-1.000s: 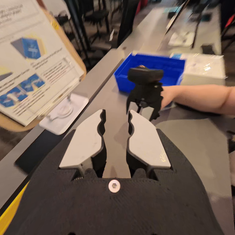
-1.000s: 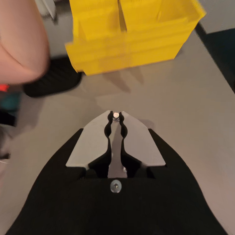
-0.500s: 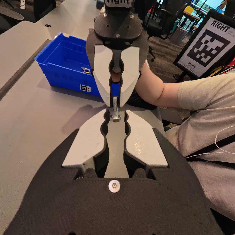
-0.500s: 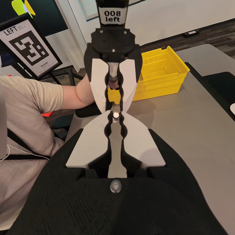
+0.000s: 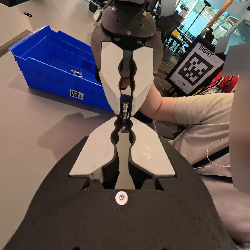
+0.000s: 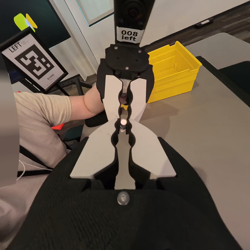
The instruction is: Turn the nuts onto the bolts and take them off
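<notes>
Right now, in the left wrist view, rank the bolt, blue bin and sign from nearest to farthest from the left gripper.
1. bolt: between the left gripper's fingertips.
2. blue bin: on the table, ahead to the left.
3. sign: standing beyond the table, far right.

Blue bin (image 5: pixel 56 75), yellow bin (image 6: pixel 174 75), framed marker sign (image 5: pixel 194 67), grey table (image 5: pixel 33 128)

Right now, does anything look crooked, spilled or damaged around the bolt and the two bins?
Nothing stands out. The bolt runs straight between the left gripper and the right gripper, both shut on it. The blue bin and the yellow bin stand upright, and nothing is spilled.
</notes>
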Motion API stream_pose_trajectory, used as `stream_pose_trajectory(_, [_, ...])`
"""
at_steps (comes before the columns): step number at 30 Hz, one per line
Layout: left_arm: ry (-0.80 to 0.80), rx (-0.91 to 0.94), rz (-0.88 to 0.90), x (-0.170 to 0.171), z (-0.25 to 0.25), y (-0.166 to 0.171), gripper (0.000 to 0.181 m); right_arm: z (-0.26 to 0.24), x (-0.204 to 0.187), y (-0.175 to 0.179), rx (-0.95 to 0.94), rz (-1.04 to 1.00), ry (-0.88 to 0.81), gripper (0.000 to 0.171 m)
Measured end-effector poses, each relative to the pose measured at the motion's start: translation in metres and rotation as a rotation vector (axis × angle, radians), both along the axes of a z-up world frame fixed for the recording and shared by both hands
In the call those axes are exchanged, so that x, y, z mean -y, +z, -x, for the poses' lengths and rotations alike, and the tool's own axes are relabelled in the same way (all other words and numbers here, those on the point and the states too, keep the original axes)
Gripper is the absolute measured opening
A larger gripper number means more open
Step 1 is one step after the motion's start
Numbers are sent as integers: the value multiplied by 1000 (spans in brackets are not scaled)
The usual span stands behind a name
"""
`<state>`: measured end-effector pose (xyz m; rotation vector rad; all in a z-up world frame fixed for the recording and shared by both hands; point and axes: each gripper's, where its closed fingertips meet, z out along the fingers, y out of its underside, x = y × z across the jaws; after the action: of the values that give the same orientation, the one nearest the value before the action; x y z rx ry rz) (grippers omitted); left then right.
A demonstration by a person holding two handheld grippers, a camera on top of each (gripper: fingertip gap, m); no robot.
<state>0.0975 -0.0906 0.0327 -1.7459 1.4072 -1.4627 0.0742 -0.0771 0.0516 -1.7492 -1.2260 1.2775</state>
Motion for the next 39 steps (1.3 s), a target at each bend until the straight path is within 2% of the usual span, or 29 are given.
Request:
stream_pose_trajectory(3, [-11, 0, 11, 3, 1, 1, 10, 1, 2, 0, -4, 60, -1, 11])
stream_pose_trajectory(6, [-28, 37, 45, 5, 2, 8, 10, 1, 2, 9, -54, 34, -6, 11])
stream_pose_trajectory(8, [-41, 87, 98, 5, 3, 17, 10, 0, -8, 26, -147, -39, -72, 34])
stream_pose_trajectory(9, [-27, 119, 119, 2, 4, 22, 9, -3, -12, 33, -185, -79, -102, 38])
stream_pose_trajectory(12, [26, 212, 169, -11, 10, 36, 10, -10, -14, 42, -219, -150, -107, 27])
stream_pose_trajectory(16, [87, 297, 156, -27, 24, 51, 10, -11, -12, 34, -165, -380, -69, 34])
stream_pose_trajectory(19, [150, 330, 44, -35, 40, 66, 9, -9, -19, -13, 86, -563, -35, 33])
stream_pose_trajectory(23, [174, 422, -123, -22, 67, 105, 10, -20, -12, -116, 636, -516, 150, 34])
stream_pose_trajectory(25, [195, 451, -197, -14, 81, 121, 10, -26, -10, -150, 806, -518, 227, 35])
stream_pose_trajectory(29, [192, 483, -290, 6, 98, 142, 10, -31, -17, -187, 967, -528, 271, 35])
stream_pose_trajectory(31, [183, 493, -317, 14, 100, 147, 10, -31, -17, -198, 992, -469, 264, 35])
stream_pose_trajectory(35, [175, 488, -346, 21, 99, 149, 10, -35, -22, -208, 1031, -271, 154, 35])
stream_pose_trajectory(39, [161, 475, -340, 23, 95, 147, 10, -40, -27, -213, 1043, -228, 117, 31])
